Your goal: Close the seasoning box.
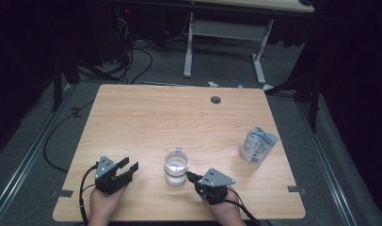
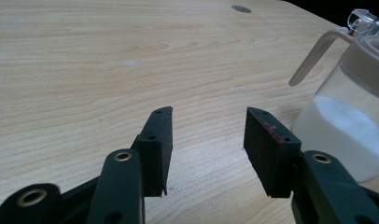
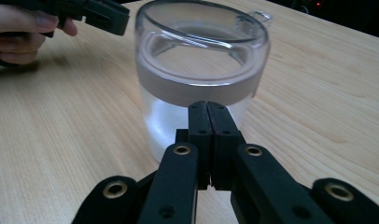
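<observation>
Jar [image 1: 175,168] of clear glass, the one I am working beside, stands upright on the table [image 1: 147,117] just ahead of my right gripper [image 1: 191,176], whose jaws are pressed flat together with nothing between them. Their tips sit right at the jar's near wall; I cannot tell whether they touch it. A frosted band rings the jar below a clear open lid part [image 3: 201,28], and a white powder or grain fills roughly its lower half [image 2: 346,135]. A pale curved handle [image 2: 313,51] arches off its top. My left gripper [image 1: 128,168] rests to the jar's other side, a little apart, its jaws spread with only bare wood between them. Well beyond my right jaws and off to their right, a small white-and-blue pouch [image 1: 258,145] stands with its top open; what it holds I cannot make out.
</observation>
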